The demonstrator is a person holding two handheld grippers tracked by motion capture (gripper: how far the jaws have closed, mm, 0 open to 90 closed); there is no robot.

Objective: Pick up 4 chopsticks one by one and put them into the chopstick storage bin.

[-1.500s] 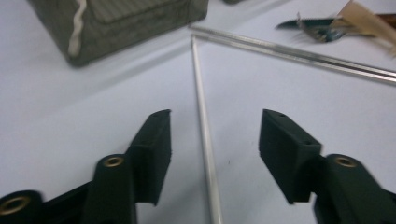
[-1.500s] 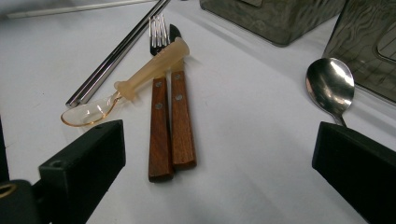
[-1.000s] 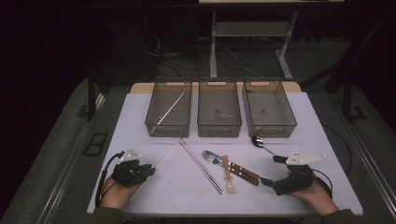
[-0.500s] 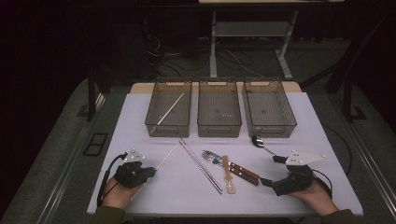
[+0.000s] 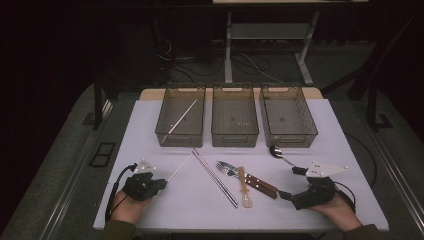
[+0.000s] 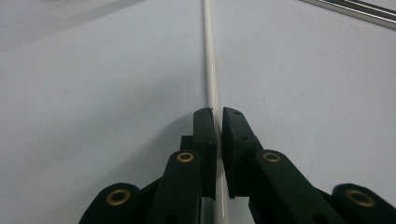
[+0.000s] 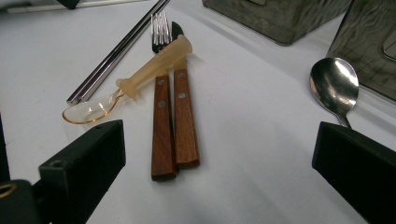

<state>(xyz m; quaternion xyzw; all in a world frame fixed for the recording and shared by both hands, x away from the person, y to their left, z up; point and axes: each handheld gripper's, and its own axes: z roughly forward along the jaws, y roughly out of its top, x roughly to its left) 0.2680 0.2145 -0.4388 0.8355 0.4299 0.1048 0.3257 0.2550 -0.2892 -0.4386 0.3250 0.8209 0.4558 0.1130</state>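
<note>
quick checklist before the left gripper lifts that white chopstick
1. Left gripper jaws closed on the white chopstick, having just been closing: ok.
2. Grip near its end, not the middle: not ok for balance.
3. Chopstick off the table yet: cannot tell.
4. Left bin, which already holds a similar stick, has room: ok.
5. Right gripper open, apart from the wooden-handled cutlery: ok.

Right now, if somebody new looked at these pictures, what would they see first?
Probably the three see-through bins lined up across the far side of the white table. Next, the cutlery heap in the middle: wooden-handled fork and knife under a clear plastic spoon. At the near left, the left gripper pinches a thin white chopstick.
</note>
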